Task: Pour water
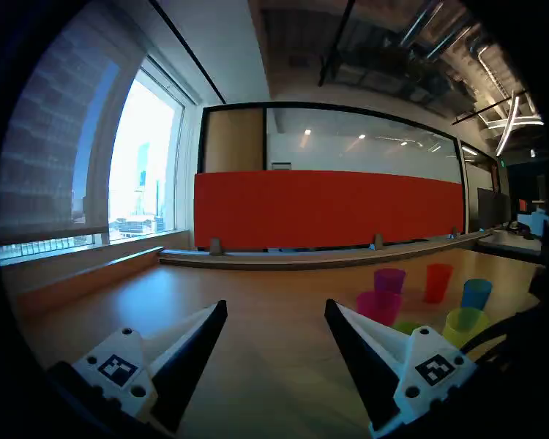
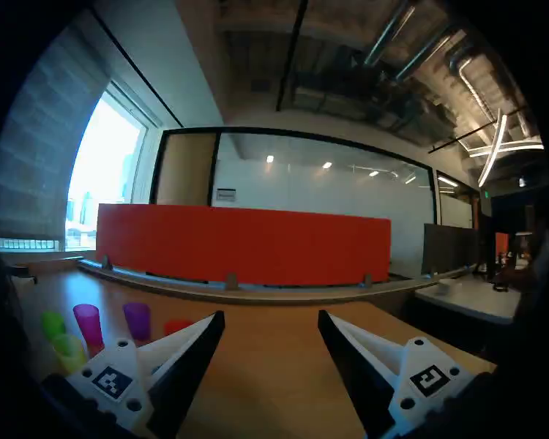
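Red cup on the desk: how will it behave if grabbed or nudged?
The red cup looks like thin translucent plastic, so probably light and likely to flex under a squeeze. It stands upright and tapers to a narrower base, so a high push may tip it; on the smooth desk a low push would likely slide it.

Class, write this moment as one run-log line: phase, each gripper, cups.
phase: pre-grasp | left gripper: open, empty | right gripper: open, empty | cups: upright on table, untouched

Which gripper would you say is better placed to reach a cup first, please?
Probably left: the open left gripper has the pink cup close beside it; from the right gripper, also open, the cups look smaller and farther off.
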